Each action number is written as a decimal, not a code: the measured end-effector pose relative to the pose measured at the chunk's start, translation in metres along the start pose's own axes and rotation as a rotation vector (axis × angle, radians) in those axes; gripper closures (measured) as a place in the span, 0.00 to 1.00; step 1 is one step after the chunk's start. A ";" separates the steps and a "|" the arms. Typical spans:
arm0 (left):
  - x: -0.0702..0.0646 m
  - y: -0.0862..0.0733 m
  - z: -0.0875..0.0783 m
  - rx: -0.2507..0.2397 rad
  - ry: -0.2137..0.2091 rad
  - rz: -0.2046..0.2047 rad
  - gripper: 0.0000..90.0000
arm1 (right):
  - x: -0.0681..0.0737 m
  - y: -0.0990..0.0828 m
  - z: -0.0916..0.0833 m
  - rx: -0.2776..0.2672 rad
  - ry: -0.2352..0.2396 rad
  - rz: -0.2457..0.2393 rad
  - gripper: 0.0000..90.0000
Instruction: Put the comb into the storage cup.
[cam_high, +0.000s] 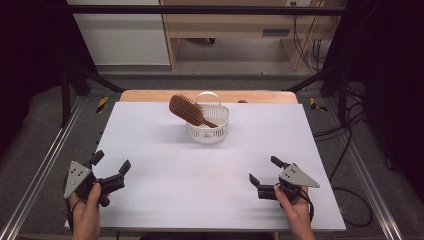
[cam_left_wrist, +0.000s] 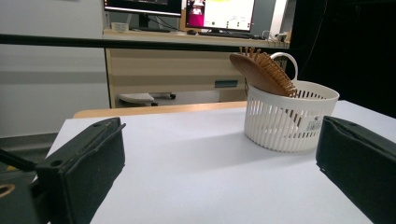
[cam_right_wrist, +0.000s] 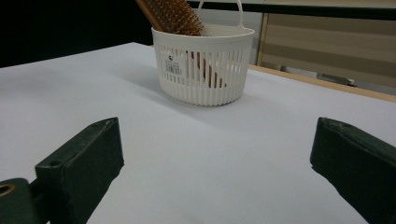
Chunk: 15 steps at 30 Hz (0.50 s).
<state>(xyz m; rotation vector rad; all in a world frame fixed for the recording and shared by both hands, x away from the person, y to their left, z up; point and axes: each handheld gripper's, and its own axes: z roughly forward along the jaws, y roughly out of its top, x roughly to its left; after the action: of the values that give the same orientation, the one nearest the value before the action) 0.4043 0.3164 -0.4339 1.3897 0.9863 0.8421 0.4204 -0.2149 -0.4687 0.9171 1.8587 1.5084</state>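
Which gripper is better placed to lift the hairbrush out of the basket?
Probably the left gripper: the hairbrush head leans out over the basket rim toward the left. Both grippers are open and similarly far away.

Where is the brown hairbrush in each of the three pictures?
High view: the hairbrush is top middle, handle down in the white basket, head leaning left over the rim.
Left gripper view: upper right, the head sticks up out of the basket.
Right gripper view: top middle, cut by the picture's edge.
Shared landmark: the white basket.
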 end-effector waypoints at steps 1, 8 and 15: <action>0.000 -0.002 -0.001 0.001 -0.002 -0.001 0.01 | 0.000 0.000 -0.001 0.000 0.001 0.000 0.03; -0.006 -0.009 -0.001 0.006 -0.017 0.006 0.01 | -0.004 0.000 -0.007 -0.013 -0.009 0.005 0.03; -0.016 -0.012 -0.002 0.015 -0.046 0.020 0.01 | -0.006 -0.003 -0.011 -0.018 -0.023 -0.010 0.03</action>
<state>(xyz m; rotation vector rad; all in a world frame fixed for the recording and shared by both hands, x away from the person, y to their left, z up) 0.3952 0.3016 -0.4451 1.4277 0.9473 0.8155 0.4153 -0.2264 -0.4690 0.9116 1.8273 1.5002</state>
